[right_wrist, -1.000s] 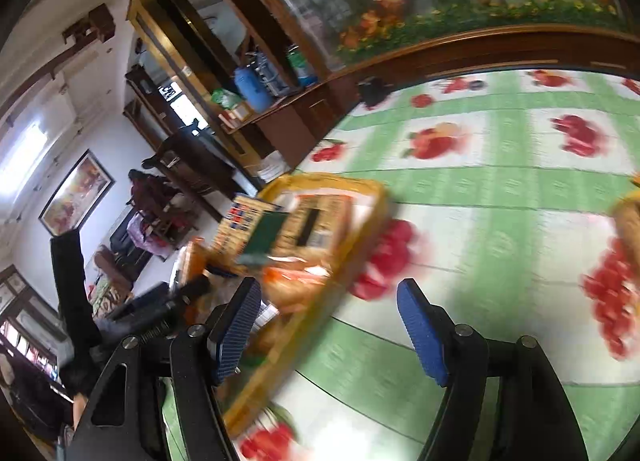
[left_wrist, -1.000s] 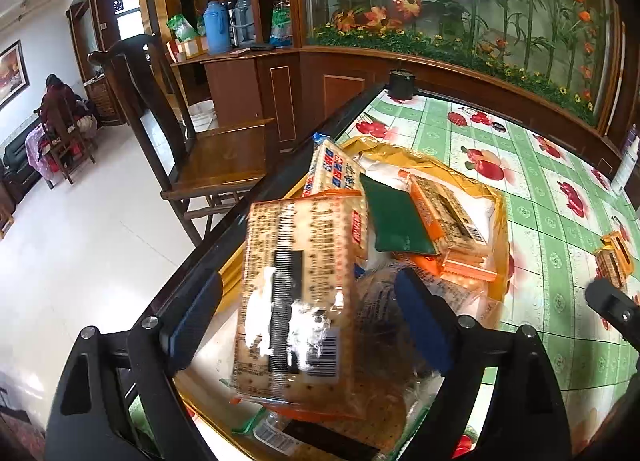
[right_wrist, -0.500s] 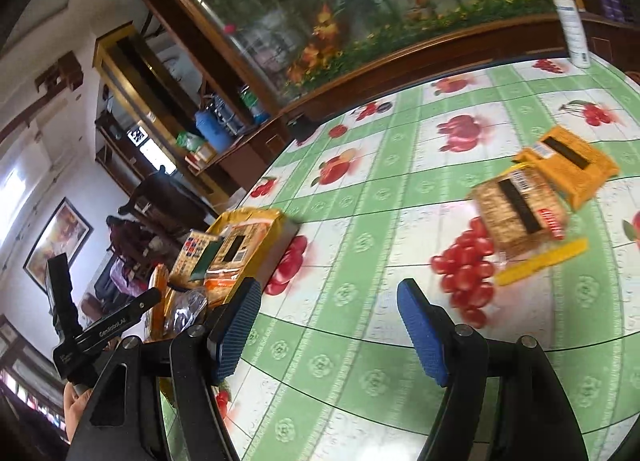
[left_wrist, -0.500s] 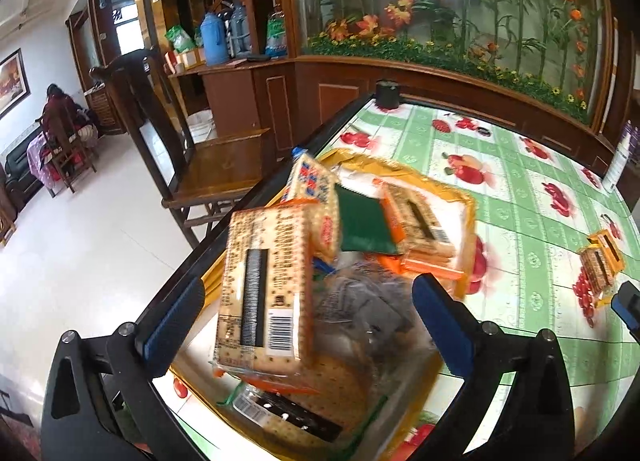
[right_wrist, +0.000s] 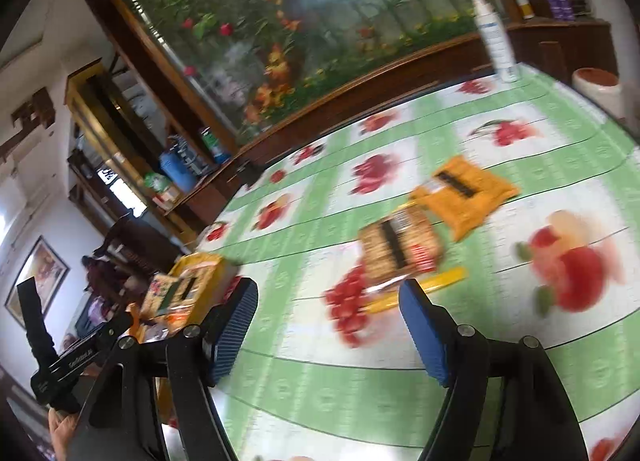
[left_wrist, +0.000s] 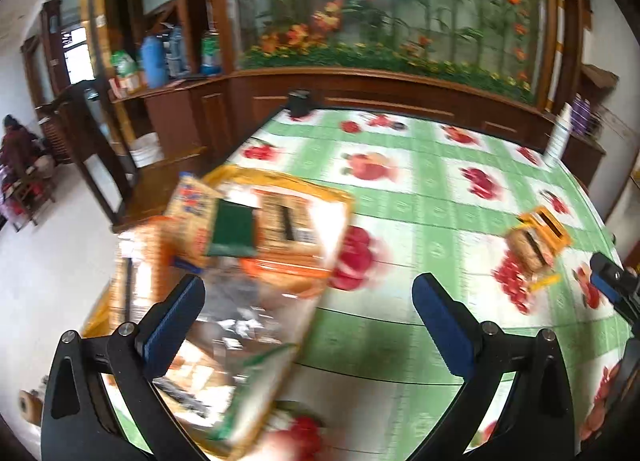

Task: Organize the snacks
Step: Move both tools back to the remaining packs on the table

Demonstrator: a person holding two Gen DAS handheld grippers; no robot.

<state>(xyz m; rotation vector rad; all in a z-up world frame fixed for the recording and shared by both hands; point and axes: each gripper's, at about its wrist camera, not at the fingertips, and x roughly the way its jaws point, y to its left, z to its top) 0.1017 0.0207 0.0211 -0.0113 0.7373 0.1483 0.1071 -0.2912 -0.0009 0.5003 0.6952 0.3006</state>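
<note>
Three snacks lay loose on the tablecloth [right_wrist: 400, 381]: an orange packet [right_wrist: 464, 193], a brown cracker pack [right_wrist: 398, 247] and a yellow stick [right_wrist: 420, 287]. The yellow tray [left_wrist: 304, 187] held perhaps six more, blurred. The left gripper [left_wrist: 308, 321] was spread wide, empty; the right gripper [right_wrist: 326, 331], angled down toward the stick, had just been opening, empty.

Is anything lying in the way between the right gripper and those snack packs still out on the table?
Nothing visible: only bare tablecloth lies between the open right gripper and the brown pack, with the orange pack just behind it.
</note>
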